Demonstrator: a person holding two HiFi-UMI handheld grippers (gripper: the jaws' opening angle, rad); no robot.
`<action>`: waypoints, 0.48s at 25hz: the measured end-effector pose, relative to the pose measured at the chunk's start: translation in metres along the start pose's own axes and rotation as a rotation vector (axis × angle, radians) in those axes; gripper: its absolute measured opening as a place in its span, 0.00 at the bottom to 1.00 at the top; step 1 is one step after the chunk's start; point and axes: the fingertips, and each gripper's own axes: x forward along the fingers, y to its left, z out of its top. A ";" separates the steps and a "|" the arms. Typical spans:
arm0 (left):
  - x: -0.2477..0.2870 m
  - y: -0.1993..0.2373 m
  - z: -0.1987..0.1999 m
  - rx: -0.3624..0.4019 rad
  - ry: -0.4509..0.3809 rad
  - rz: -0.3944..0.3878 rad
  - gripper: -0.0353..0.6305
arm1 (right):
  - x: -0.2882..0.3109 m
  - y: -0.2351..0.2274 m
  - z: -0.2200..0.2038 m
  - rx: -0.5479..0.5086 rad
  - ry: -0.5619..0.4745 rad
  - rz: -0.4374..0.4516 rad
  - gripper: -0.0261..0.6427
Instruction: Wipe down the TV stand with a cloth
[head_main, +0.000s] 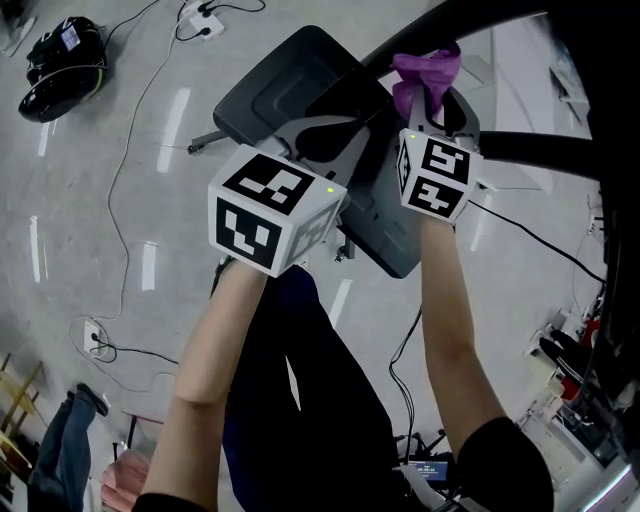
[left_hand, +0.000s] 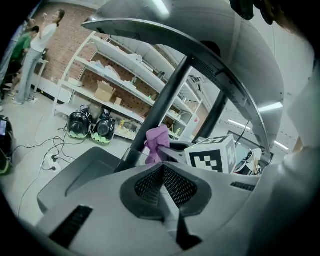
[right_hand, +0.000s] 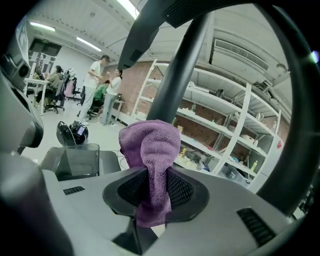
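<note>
At the right claw (right_hand: 150, 189) a bunched, fuzzy purple cloth (right_hand: 150, 145) is pinched; left claw (left_hand: 164, 182) pressed together.

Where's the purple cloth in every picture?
Head view: the purple cloth is near the top, right of middle, sticking out past the right gripper.
Left gripper view: in the middle, just left of the right gripper's marker cube.
Right gripper view: dead centre, pinched between the jaws.
Shared landmark: the black post right beside the cloth.
</note>
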 end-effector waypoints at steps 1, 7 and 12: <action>0.000 -0.002 0.000 0.004 0.002 -0.002 0.06 | -0.006 -0.004 0.005 -0.008 -0.009 -0.014 0.20; 0.003 -0.022 0.005 0.027 0.005 -0.030 0.06 | -0.045 -0.023 0.042 -0.283 -0.082 -0.120 0.20; 0.006 -0.035 0.012 0.038 -0.006 -0.052 0.06 | -0.073 -0.045 0.073 -0.572 -0.088 -0.228 0.20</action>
